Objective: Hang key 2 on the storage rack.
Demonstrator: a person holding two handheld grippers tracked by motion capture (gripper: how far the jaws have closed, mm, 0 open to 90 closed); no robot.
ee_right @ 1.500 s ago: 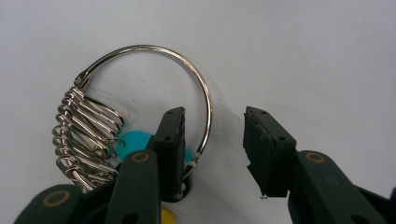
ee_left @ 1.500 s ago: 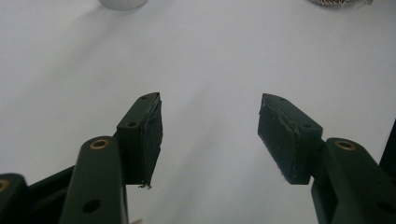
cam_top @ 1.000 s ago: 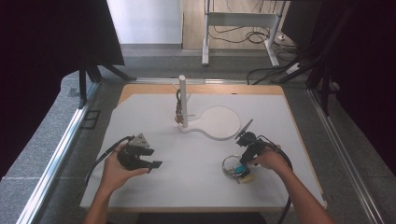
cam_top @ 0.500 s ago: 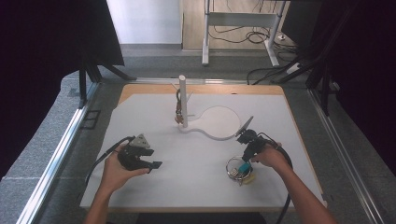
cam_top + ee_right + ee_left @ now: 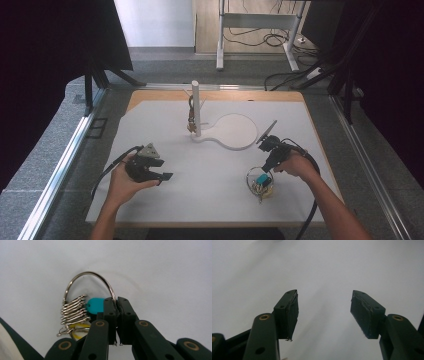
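Pinching key ring (image 5: 90, 275) wire between my right jaws (image 5: 116, 300), jaws having just been closing, now clamped on thin steel loop. Ring lying near right front of counter (image 5: 210, 200). Handling: light, stiff, slippery wire; keys (image 5: 73, 310) and teal tag (image 5: 96, 305) probably swinging loose. My left jaws (image 5: 323, 312) standing apart, gripping nothing.

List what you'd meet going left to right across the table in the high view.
Left gripper, jaws open and empty → white post with a small bunch hanging on it → round white board → key ring with a teal tag, clamped in the right gripper.
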